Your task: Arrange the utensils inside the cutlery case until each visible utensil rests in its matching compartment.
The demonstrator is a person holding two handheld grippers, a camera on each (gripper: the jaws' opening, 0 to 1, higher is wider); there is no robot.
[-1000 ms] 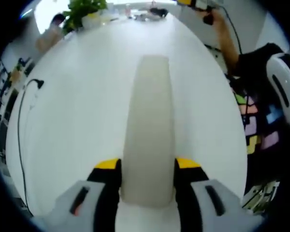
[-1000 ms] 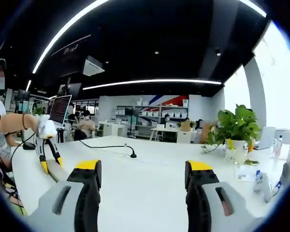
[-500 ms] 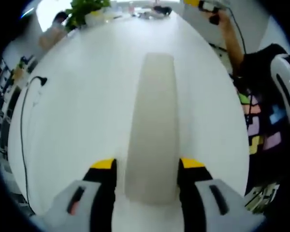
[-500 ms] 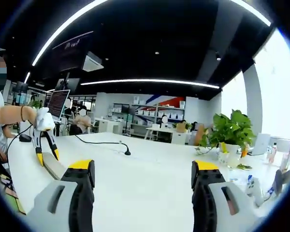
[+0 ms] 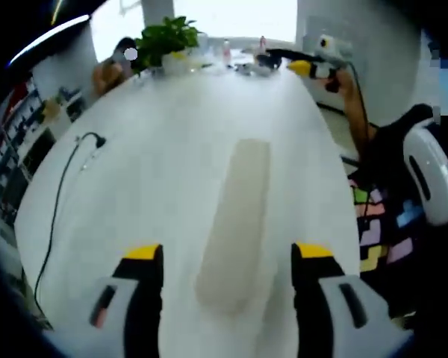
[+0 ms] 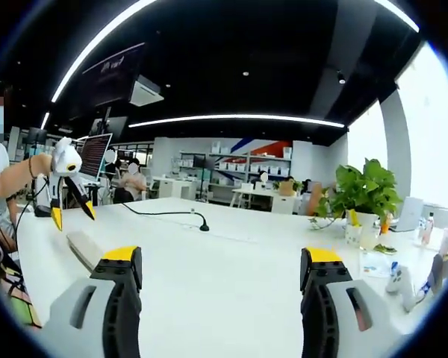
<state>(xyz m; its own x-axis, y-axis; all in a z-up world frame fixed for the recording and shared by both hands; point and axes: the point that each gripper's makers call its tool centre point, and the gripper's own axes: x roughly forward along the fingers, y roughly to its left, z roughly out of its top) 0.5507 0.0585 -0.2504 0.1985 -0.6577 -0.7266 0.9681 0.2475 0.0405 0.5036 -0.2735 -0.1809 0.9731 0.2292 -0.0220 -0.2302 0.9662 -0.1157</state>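
A long, closed beige cutlery case (image 5: pixel 235 216) lies flat on the white table (image 5: pixel 149 149). My left gripper (image 5: pixel 228 257) hovers above its near end, open, with both yellow-tipped jaws clear of the case's sides. In the right gripper view the left gripper (image 6: pixel 66 186) hangs in a hand above the case (image 6: pixel 82 250), with its jaws spread. My right gripper (image 6: pixel 220 261) is open over bare table with nothing between its jaws. In the left gripper view the right gripper (image 5: pixel 313 66) is held up at the table's far right. No utensils are in sight.
A potted plant (image 5: pixel 164 37) with small bottles beside it stands at the table's far end, and also appears as the plant (image 6: pixel 362 194). A black cable (image 5: pixel 60 201) runs along the left side. A person (image 5: pixel 403 156) stands at the table's right edge.
My left gripper let go of the case, opened wider and rose away from it. The case stays on the table. The right gripper stays open.
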